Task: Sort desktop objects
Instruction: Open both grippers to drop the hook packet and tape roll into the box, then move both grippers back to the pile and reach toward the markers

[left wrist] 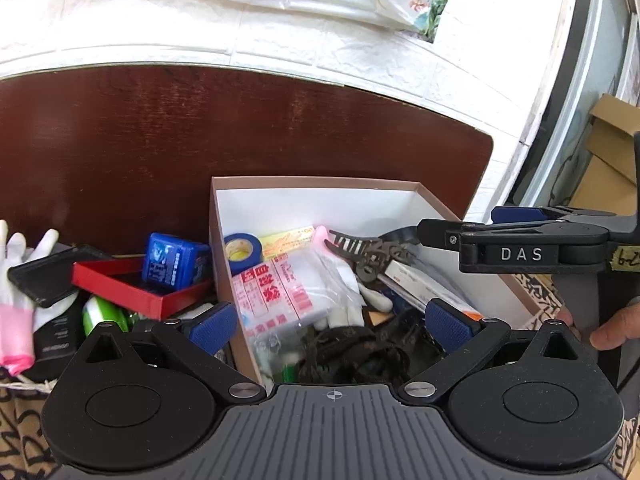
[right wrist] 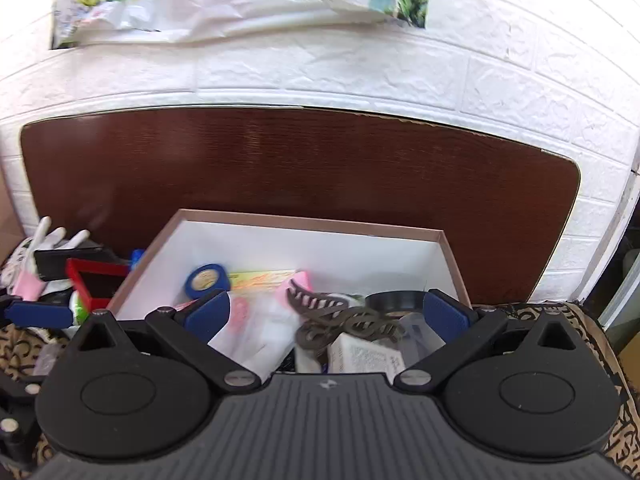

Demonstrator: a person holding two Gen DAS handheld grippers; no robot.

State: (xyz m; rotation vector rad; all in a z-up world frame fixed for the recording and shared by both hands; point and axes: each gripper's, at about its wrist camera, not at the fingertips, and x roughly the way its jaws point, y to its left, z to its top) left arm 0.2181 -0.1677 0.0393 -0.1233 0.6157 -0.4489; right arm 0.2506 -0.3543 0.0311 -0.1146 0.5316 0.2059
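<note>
Left wrist view, box: brown-rimmed white box (left wrist: 320, 184) at centre, holding blue tape roll (left wrist: 242, 250), bagged packets with red print (left wrist: 280, 292), dark hair claw (left wrist: 360, 252), black cords (left wrist: 360, 352)
Left wrist view, outside the box: red tray (left wrist: 132, 292) carrying a blue case (left wrist: 172, 262), lower left; white-and-pink glove (left wrist: 16, 292) at the left edge
Left wrist view, jaws: left gripper (left wrist: 340, 320) open wide and empty, over the box's near end
Left wrist view, writing: "DAS" on the right gripper (left wrist: 500, 224), which enters from the right edge
Right wrist view, box: rim (right wrist: 308, 220) mid-frame; tape roll, hair claw, pale carton (right wrist: 360, 356) inside
Right wrist view, jaws: right gripper (right wrist: 326, 316) spread wide, nothing between
Handling, judged: bagged packets light, slippery, best pinched at an edge; claw stiff, springy, take its spine; cords limp, liable to snag
</note>
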